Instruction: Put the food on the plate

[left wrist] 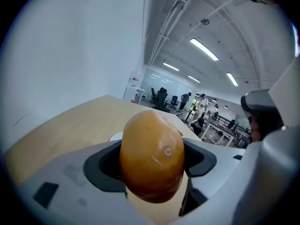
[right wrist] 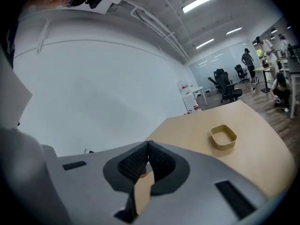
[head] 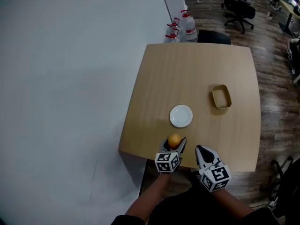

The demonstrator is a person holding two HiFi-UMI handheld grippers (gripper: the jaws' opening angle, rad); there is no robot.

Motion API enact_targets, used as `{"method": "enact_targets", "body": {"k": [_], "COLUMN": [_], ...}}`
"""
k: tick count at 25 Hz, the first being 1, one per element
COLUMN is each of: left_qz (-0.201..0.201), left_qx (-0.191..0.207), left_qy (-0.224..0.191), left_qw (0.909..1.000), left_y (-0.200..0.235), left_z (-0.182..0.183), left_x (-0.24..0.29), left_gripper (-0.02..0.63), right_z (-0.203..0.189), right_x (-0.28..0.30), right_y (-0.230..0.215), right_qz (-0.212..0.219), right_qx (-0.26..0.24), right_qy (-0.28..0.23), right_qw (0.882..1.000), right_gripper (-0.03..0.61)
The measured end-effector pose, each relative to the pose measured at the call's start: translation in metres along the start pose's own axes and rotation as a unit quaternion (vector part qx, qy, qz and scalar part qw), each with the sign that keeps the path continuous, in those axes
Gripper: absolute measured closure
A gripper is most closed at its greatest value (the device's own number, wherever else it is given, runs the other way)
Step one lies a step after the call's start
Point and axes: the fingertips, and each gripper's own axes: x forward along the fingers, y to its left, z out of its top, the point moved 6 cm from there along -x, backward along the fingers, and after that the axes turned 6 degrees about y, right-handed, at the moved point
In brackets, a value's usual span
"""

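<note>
An orange-brown, egg-shaped piece of food sits clamped between the jaws of my left gripper, held above the table's near edge. The small white plate lies on the wooden table just beyond it; in the left gripper view only a sliver of the plate shows behind the food. My right gripper hovers beside the left one at the near edge, its jaws pressed together with nothing between them.
A tan rectangular tray rests on the table's right side. Water bottles stand on the floor past the far edge, beside a white wall on the left. Office chairs stand farther back.
</note>
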Motion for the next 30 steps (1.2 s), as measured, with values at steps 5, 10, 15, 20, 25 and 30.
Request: {"method": "enact_targets", "body": {"k": [5, 10, 15, 20, 25, 30], "left_qz": [-0.005, -0.024, -0.023, -0.039, -0.039, -0.036], "left_qx": [0.037, 0.077, 0.092, 0.16, 0.153, 0.164], "left_qy": [0.026, 0.053, 0.101, 0.145, 0.178, 0.198], "left_qw": [0.999, 0.9953, 0.9903, 0.9757, 0.9712, 0.9659], "left_y": [0.013, 0.031, 0.055, 0.068, 0.071, 0.08], "left_z": [0.01, 0.008, 0.008, 0.016, 0.005, 0.001], "left_x": [0.052, 0.093, 0.121, 0.142, 0.156, 0.169], "left_gripper": [0.287, 0.287, 0.287, 0.287, 0.287, 0.287], "right_z": [0.015, 0.011, 0.007, 0.001, -0.002, -0.003], "right_x": [0.015, 0.029, 0.039, 0.04, 0.033, 0.036], "right_y": [-0.008, -0.007, -0.011, -0.022, -0.039, -0.053], "right_qz": [-0.004, -0.004, 0.0, 0.014, 0.009, -0.006], "right_qx": [0.001, 0.021, 0.0, -0.01, 0.0, -0.004], "right_qy": [-0.01, 0.0, 0.015, 0.027, 0.027, 0.035], "right_qw": [1.0, 1.0, 1.0, 0.999, 1.0, 0.999], "right_gripper": [0.52, 0.52, 0.52, 0.52, 0.52, 0.52]}}
